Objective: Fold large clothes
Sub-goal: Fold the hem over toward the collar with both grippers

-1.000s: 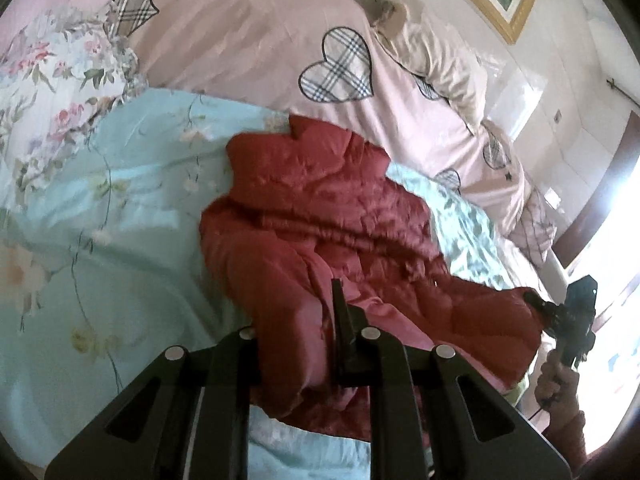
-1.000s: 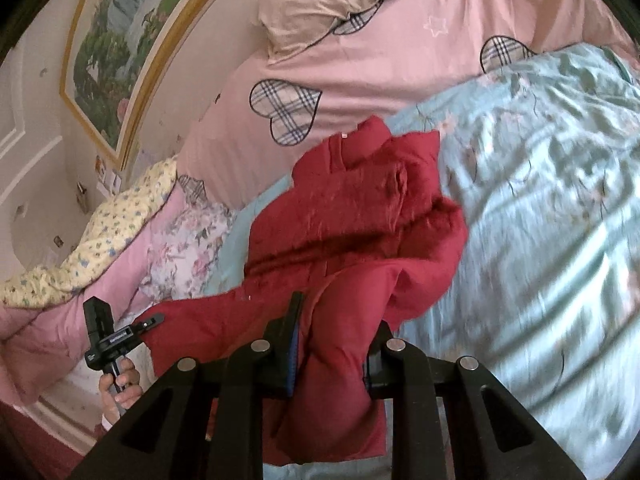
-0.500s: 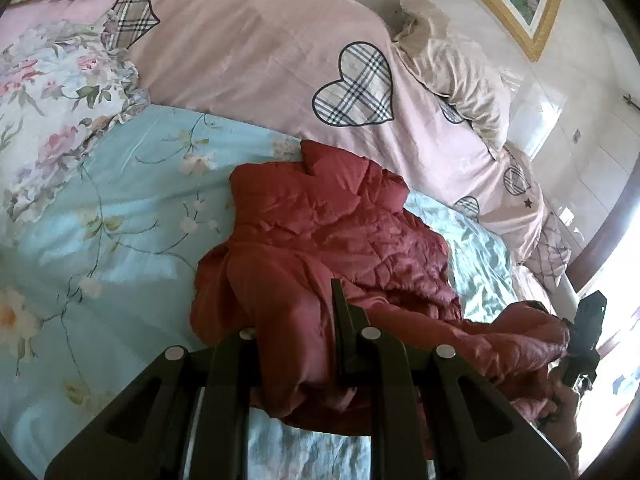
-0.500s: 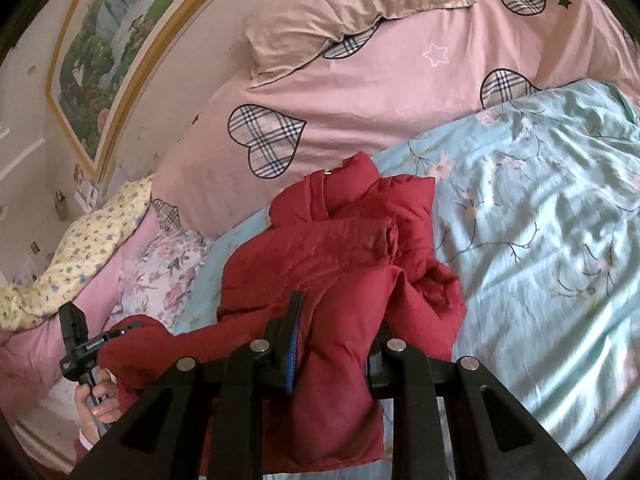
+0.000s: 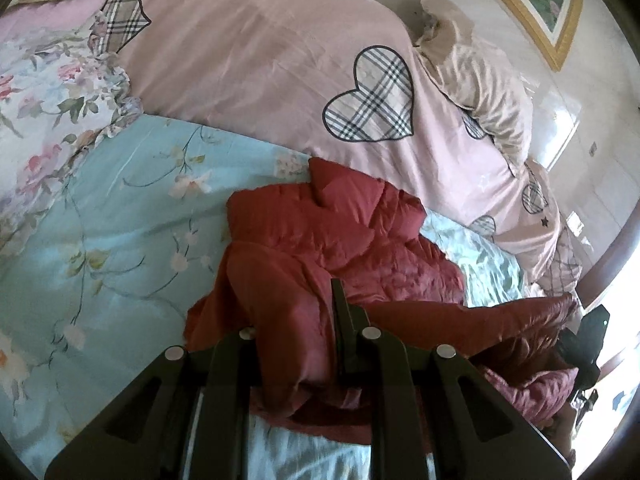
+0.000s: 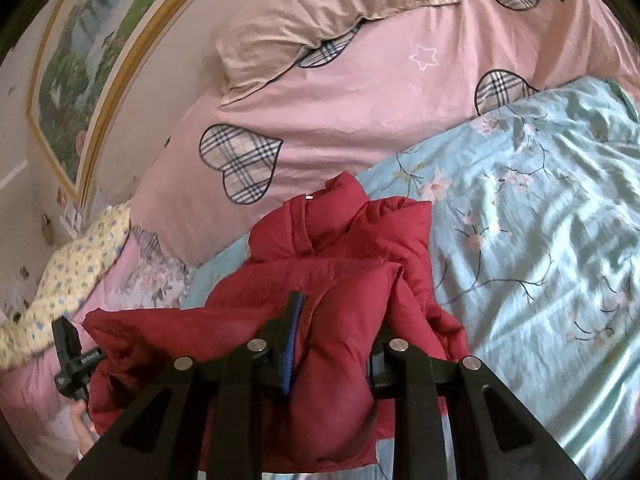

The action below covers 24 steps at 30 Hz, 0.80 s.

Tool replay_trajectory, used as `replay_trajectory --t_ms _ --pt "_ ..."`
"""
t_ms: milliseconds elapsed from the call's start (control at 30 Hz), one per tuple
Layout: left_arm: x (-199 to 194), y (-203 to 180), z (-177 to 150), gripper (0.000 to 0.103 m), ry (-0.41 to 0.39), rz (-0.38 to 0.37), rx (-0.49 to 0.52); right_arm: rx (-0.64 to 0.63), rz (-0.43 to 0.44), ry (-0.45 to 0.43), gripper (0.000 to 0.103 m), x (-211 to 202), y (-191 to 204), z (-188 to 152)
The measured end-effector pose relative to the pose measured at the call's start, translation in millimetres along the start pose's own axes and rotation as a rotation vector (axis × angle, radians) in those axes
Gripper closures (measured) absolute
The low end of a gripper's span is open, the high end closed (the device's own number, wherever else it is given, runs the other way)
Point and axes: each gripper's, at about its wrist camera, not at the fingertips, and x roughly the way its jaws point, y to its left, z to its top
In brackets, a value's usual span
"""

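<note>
A dark red padded jacket [image 5: 360, 240] lies bunched on the light blue floral bedspread [image 5: 100, 220]. My left gripper [image 5: 296, 320] is shut on a thick fold of its lower edge. My right gripper [image 6: 332, 320] is shut on another fold of the jacket [image 6: 340, 248], with its collar pointing toward the pillows. The jacket's hem stretches between the two grippers. The right gripper also shows at the right edge of the left wrist view [image 5: 588, 340], and the left gripper at the left edge of the right wrist view [image 6: 72, 352].
A pink duvet with plaid hearts [image 5: 300, 60] and a beige pillow [image 6: 320, 12] lie behind the jacket. A floral quilt [image 5: 48, 92] is at the left. A framed picture [image 6: 84, 52] hangs on the wall. A window glares at the right [image 5: 624, 300].
Both grippers have moved forward toward the pillows, carrying the jacket's lower edge up over its body. The jacket is more bunched and the two grippers are closer together.
</note>
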Motion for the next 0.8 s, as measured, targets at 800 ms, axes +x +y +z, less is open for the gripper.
replay_trajectory --t_ms 800 --pt "163 9 85 0.084 0.012 0.168 0.011 0.173 -0.182 -0.007 0.078 145 -50 81"
